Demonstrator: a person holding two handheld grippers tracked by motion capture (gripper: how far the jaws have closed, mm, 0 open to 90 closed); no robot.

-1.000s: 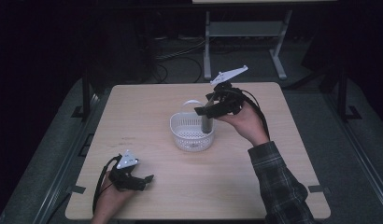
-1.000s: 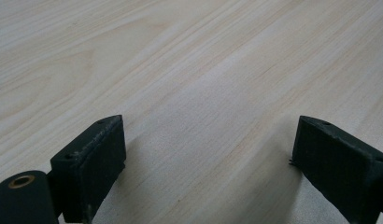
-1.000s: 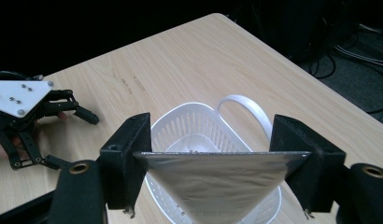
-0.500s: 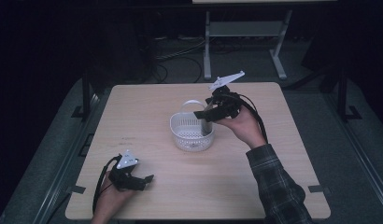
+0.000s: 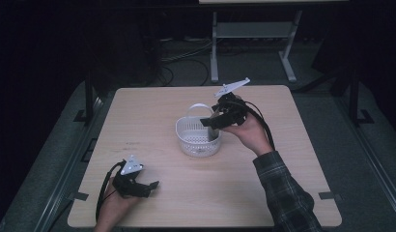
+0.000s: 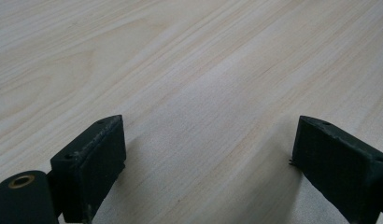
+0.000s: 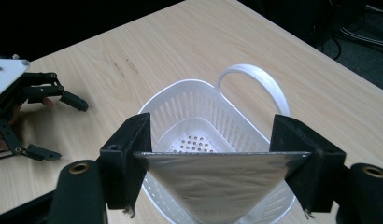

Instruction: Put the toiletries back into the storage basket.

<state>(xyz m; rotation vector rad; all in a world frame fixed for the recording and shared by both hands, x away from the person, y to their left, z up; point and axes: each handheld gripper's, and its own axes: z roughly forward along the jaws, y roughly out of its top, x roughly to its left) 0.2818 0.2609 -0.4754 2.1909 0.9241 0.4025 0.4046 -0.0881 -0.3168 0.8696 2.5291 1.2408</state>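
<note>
A white perforated basket (image 5: 198, 140) with a hoop handle (image 5: 198, 107) stands at the middle of the wooden table (image 5: 283, 111). My right gripper (image 5: 213, 124) hangs over the basket's right rim, shut on a flat silvery pouch (image 7: 222, 182). The pouch spans both pads and tapers down into the basket (image 7: 180, 105). My left gripper (image 5: 150, 187) rests near the table's front left corner, jaws open with bare wood between the pads (image 6: 98, 158). The right gripper view also shows the left gripper (image 7: 56, 126) far off at the left.
The tabletop (image 6: 194, 70) is pale wood. Beyond its far edge stand a metal stand (image 5: 254, 34) and cables (image 5: 186, 60) on a dark floor. A plaid sleeve (image 5: 288, 193) crosses the front right of the table.
The right gripper has sunk a little with the pouch, closer over the basket. The left gripper has stayed where it was.
</note>
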